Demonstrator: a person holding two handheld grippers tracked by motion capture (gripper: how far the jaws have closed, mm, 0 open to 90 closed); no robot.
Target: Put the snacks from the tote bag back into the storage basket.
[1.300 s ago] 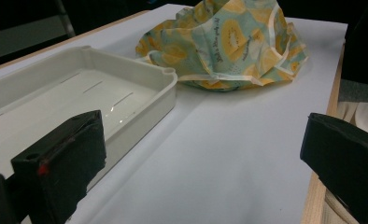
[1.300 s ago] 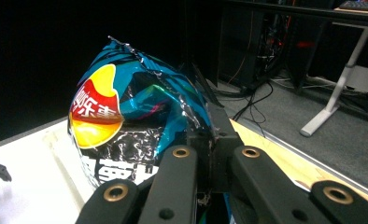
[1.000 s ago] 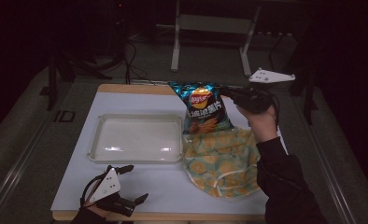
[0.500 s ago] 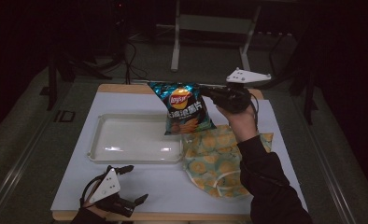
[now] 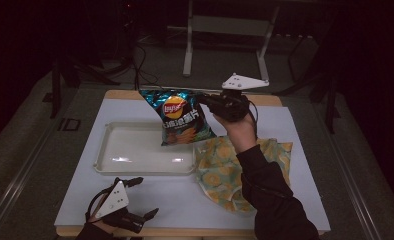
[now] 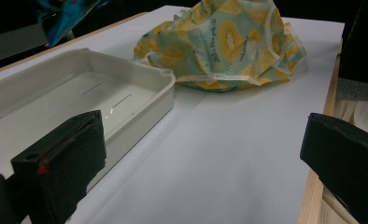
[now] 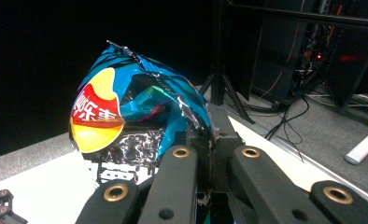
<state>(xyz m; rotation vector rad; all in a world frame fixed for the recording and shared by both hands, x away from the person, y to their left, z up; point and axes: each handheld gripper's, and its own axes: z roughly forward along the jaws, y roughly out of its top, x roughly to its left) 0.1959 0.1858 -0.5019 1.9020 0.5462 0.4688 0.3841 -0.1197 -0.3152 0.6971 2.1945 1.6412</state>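
Note:
A blue bag of crisps [image 5: 180, 117] hangs in the air over the right end of the white tray [image 5: 130, 150]. My right gripper [image 5: 205, 100] is shut on the bag's top right corner; in the right gripper view the bag [image 7: 130, 121] bulges just beyond the closed jaws. My left gripper [image 5: 137, 197] rests open near the table's front left edge, its fingers [image 6: 60, 163] wide apart with nothing between them. A yellow and teal patterned cloth bag [image 5: 225, 165] lies crumpled to the right of the tray, and it shows ahead of the left gripper [image 6: 229, 46].
The white table top [image 5: 295, 150] has a wooden rim along its back and front. The tray's near wall [image 6: 145, 107] runs just left of the left gripper. A metal stand [image 5: 225, 30] and cables lie on the dark floor behind the table.
My right gripper has carried the crisp bag leftward, from above the cloth bag to above the tray's right end. The left gripper has stayed put.

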